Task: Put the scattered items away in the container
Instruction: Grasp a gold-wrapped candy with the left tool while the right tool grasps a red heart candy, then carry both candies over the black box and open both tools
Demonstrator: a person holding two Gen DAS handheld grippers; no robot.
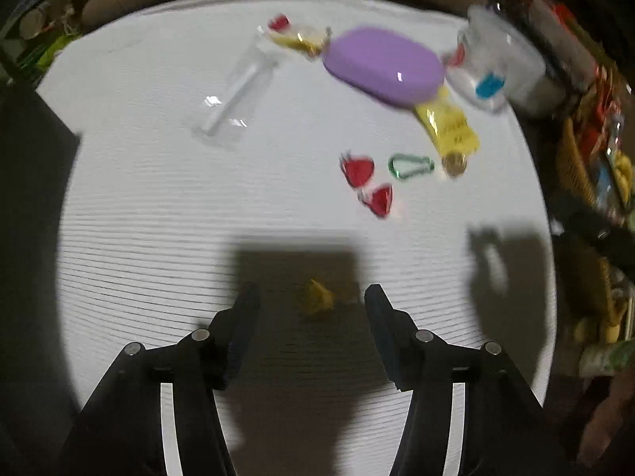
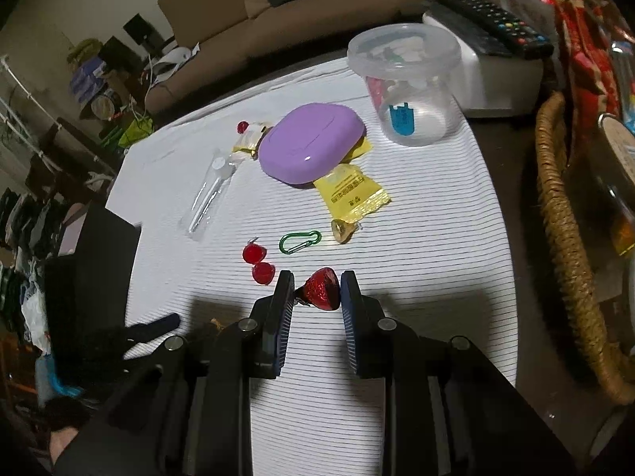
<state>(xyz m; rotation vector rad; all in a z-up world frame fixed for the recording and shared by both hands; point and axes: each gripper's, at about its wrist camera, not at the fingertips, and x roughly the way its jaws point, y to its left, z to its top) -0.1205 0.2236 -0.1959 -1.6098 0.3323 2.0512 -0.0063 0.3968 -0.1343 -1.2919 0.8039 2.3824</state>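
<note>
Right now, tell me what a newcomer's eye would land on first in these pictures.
The purple oval case stands out most, lying mid-cloth on top of a yellow packet. Next is the red foil candy clamped in the right tool, close to the camera. Behind the case, at the far right of the striped cloth, stands the clear plastic tub with a few items already inside.

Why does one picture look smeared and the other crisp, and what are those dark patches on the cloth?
Left wrist view: motion blur smears the purple case and red candies; the left tool shades a yellow candy. Right wrist view: sharp, fisheye-curved edges, the right tool casting shadow on the striped cloth.
</note>
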